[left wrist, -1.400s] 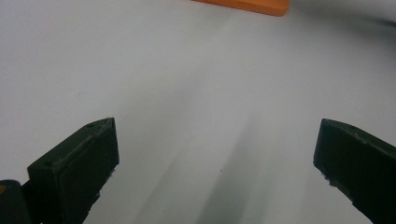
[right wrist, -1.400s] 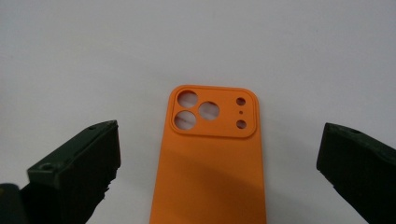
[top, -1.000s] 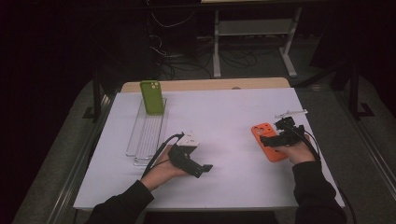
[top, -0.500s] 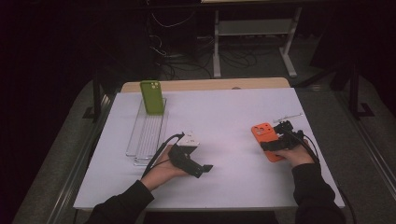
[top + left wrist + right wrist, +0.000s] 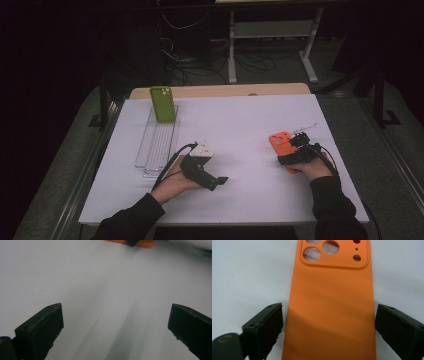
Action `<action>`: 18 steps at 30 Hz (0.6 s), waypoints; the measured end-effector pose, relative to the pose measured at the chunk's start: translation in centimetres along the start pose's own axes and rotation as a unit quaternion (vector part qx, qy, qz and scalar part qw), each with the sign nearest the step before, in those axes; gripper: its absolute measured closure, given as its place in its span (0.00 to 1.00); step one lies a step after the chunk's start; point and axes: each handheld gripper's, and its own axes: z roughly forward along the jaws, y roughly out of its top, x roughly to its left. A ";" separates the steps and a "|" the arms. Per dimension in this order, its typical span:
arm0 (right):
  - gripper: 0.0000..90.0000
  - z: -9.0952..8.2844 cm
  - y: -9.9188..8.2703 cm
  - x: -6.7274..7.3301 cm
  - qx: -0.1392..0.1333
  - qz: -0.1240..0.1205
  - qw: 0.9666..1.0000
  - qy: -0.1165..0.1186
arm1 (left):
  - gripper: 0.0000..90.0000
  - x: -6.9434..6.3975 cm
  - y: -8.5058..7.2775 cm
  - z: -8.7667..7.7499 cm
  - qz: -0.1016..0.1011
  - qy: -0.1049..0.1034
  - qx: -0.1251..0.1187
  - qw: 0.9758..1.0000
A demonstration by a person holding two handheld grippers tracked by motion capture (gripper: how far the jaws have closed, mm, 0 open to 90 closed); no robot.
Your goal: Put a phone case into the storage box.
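Two black jaws of your right gripper point(image 5: 328, 327) now bracket the flat orange silicone phone case point(image 5: 332, 302), which lies back-up on the white table sheet point(image 5: 250, 125) with its camera cut-outs toward twelve o'clock in the right gripper view. These jaws have just been closing a little, yet they stand wide: a sliver of white shows between the left pad and the case's edge, and the right pad sits just beside the other edge, so no grip is made. By this reading you are settling into a sideways pinch across the case's long edges; the lift has not begun.

In the high view the case point(image 5: 280, 142) lies at about four o'clock from the table's middle, with your right gripper point(image 5: 296, 150) over its near end. Against the picture of a second ago, your right hand has crept slightly toward the case, which has kept its place.

Your left gripper point(image 5: 220, 181) rests on the sheet at about seven o'clock from the middle, jaws spread wide with nothing between them; it has not shifted. Its own view point(image 5: 116, 335) looks over bare sheet toward the orange case point(image 5: 130, 243) at twelve o'clock.

Farther out, at ten o'clock, a green phone case point(image 5: 163, 104) stands upright in a clear ribbed plastic rack point(image 5: 157, 145), unchanged.
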 end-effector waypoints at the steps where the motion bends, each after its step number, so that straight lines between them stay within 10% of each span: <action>1: 0.10 0.0 0.0 0.0 0.004 0.004 1.000 -0.001 | 0.00 0.0 0.0 0.0 0.001 -0.001 0.001 1.000; 18: 0.17 -0.1 -0.1 0.2 0.009 0.018 1.000 -0.004 | 0.00 0.0 0.0 0.1 0.008 -0.001 0.007 1.000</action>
